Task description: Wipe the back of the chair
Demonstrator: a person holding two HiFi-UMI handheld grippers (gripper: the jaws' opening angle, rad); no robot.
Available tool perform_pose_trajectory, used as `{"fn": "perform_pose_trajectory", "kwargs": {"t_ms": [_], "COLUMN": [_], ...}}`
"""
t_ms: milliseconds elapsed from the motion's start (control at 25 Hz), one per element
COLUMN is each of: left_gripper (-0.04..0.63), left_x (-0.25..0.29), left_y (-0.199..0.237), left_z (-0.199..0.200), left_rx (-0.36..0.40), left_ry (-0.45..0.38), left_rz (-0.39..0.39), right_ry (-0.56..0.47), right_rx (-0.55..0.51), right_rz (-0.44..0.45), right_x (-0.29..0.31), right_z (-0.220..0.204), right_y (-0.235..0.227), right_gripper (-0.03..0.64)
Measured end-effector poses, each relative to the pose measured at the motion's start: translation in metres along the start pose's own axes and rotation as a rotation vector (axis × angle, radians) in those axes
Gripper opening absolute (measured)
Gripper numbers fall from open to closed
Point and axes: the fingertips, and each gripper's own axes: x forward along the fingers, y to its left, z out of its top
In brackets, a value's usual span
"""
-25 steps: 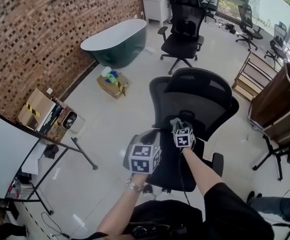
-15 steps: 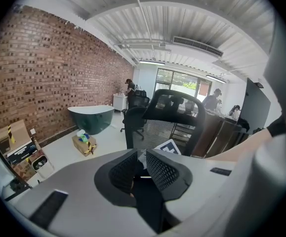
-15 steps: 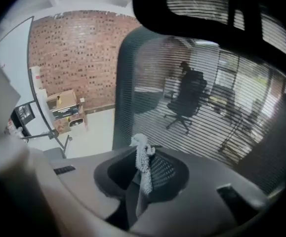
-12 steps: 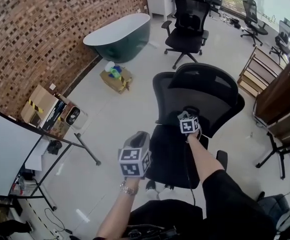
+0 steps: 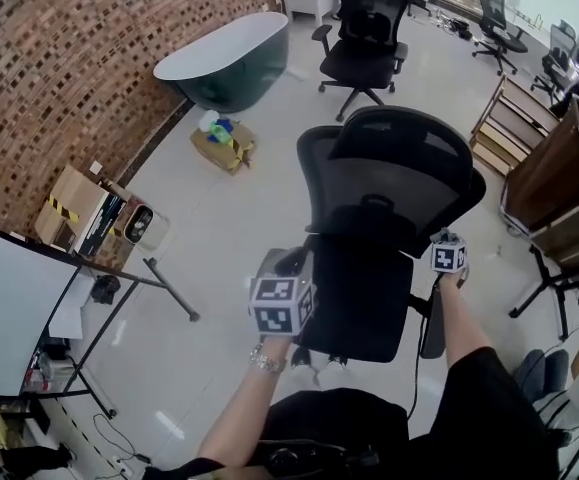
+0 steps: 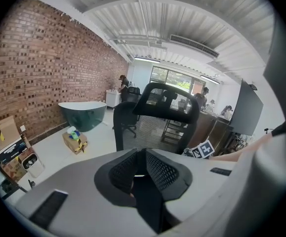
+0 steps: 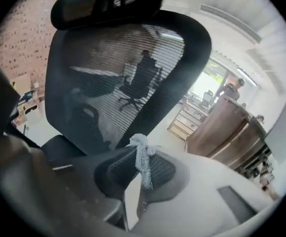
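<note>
Right hand-held gripper (image 5: 449,257), jaws pinching the cloth (image 7: 142,158), has slid off the chair back (image 5: 394,173), which now stands just ahead-left of it, so one pass seems done; my left hand-held gripper (image 5: 284,304) waits closed, empty.

Black mesh chair back (image 5: 399,173); knobbly white cloth (image 7: 142,156)

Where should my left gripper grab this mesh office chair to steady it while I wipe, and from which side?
Pinch the backrest's solid left rim, coming in from the left. It's a narrow upright edge jaws can straddle; the mesh offers nothing to pinch. The left gripper is shut, so open it first.
</note>
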Motion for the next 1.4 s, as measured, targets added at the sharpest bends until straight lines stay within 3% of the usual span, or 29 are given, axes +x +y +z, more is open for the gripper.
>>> {"fn": "perform_pose_trajectory", "kwargs": {"t_ms": [80,200,400,520,600,800,1080,1280,1400], "left_gripper": [0.061,0.061,0.061,0.061,0.061,0.061,0.061,0.061,0.061], "left_x": [0.001,0.0,-0.005,-0.008,-0.01,-0.008,0.007,0.012,0.014], "left_y": [0.002,0.006,0.02,0.034,0.041,0.047,0.04,0.026,0.014], "left_z": [-0.001,-0.001,-0.01,-0.018,-0.017,-0.018,-0.032,-0.03,-0.023], "left_rx": [-0.003,-0.006,0.0,0.002,-0.001,0.008,0.016,0.035,0.053], "left_ry": [0.003,0.007,0.025,0.041,0.042,0.057,0.095,0.098,0.091], "left_rz": [-0.003,0.003,0.043,0.074,0.088,0.087,0.034,-0.007,-0.037], "right_ry": [-0.014,-0.07,-0.198,-0.219,-0.205,-0.147,-0.094,-0.017,0.032], "right_rx": [0.095,0.137,0.049,-0.03,-0.016,0.011,-0.008,0.139,0.216], "right_rz": [0.05,0.218,0.478,0.534,0.538,0.456,0.176,0.045,-0.003], "right_x": [-0.006,-0.017,-0.048,-0.058,-0.057,-0.028,0.011,0.007,-0.005], "right_z": [-0.005,0.009,0.072,0.096,0.108,0.103,0.049,0.001,-0.029], "right_y": [0.027,0.121,0.298,0.359,0.372,0.334,0.152,0.031,-0.007], "right_gripper": [0.048,0.048,0.048,0.048,0.048,0.048,0.048,0.048,0.048]}}
